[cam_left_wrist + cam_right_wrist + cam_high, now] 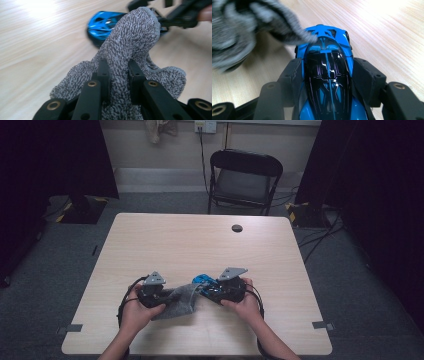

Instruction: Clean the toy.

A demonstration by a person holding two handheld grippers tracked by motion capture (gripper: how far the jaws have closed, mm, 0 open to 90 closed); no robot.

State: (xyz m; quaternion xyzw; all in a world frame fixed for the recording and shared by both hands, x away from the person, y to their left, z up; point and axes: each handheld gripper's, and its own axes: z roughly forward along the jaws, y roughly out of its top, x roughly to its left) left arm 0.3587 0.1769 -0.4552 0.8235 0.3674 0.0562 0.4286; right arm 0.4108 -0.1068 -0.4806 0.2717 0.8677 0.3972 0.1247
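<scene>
A blue and black toy car [328,75] sits between the jaws of my right gripper [328,67], which is shut on its sides. My left gripper [118,72] is shut on a fold of a grey knitted cloth [135,37], and the cloth stands up in front of the jaws. The cloth's free end [294,35] touches the far end of the car. In the high view the left gripper [170,296] and right gripper [207,288] face each other near the table's front edge, with the cloth [182,300] and the car [204,280] between them.
The light wooden table [200,245] has a round cable hole [237,228] at the back right. A black folding chair [244,180] stands behind the table. Cables lie on the floor at the right.
</scene>
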